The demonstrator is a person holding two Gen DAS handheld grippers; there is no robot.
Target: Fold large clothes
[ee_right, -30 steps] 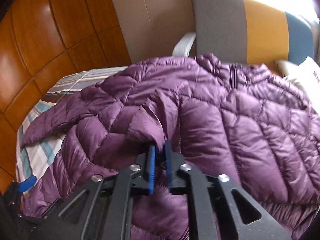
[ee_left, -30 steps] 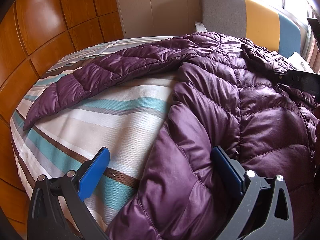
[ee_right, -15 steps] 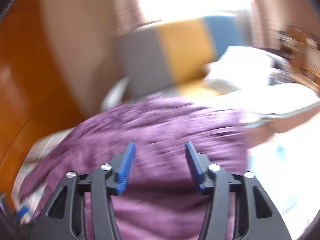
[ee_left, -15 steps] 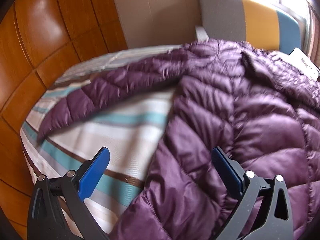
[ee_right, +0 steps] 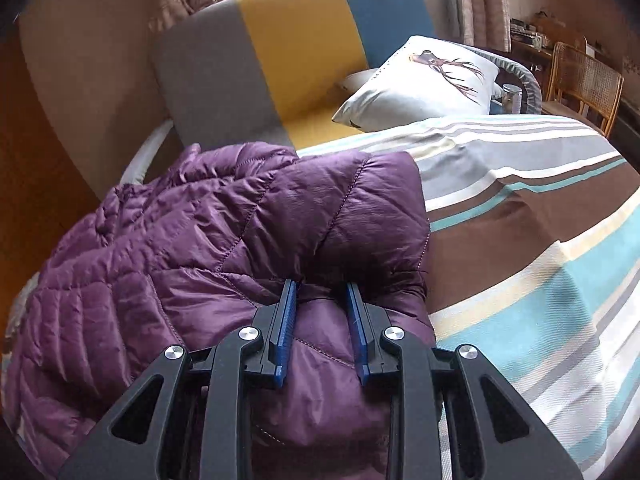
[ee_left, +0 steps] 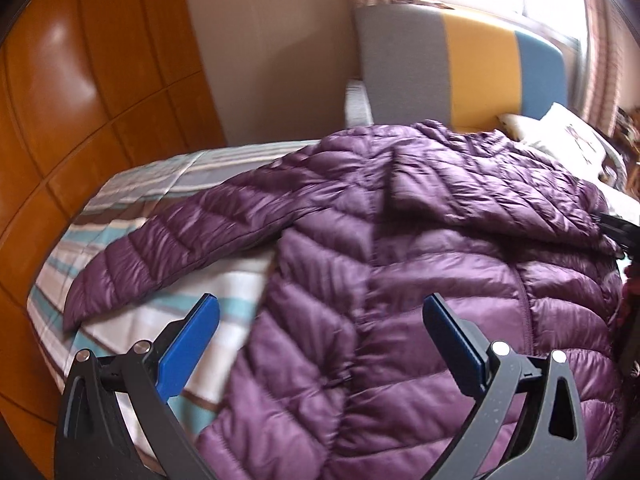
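Note:
A purple quilted down jacket (ee_left: 420,280) lies on a striped bed (ee_left: 168,184). One sleeve (ee_left: 192,240) stretches out to the left; the other is folded across the chest. My left gripper (ee_left: 320,332) is open and empty, hovering above the jacket's lower left edge. In the right wrist view my right gripper (ee_right: 322,320) has its jaws partly closed around a bunched fold of the jacket (ee_right: 240,232) at its right edge, next to the bare bedspread (ee_right: 540,240).
A grey, yellow and blue chair (ee_right: 288,52) stands behind the bed, with a white deer-print cushion (ee_right: 424,80) beside it. A wooden panelled wall (ee_left: 80,100) runs along the left. A wicker chair (ee_right: 580,80) stands at the far right.
My right gripper let go of the fold it held, opened, swung right, and now closes on the jacket's right edge. My left gripper has lifted and stayed open.

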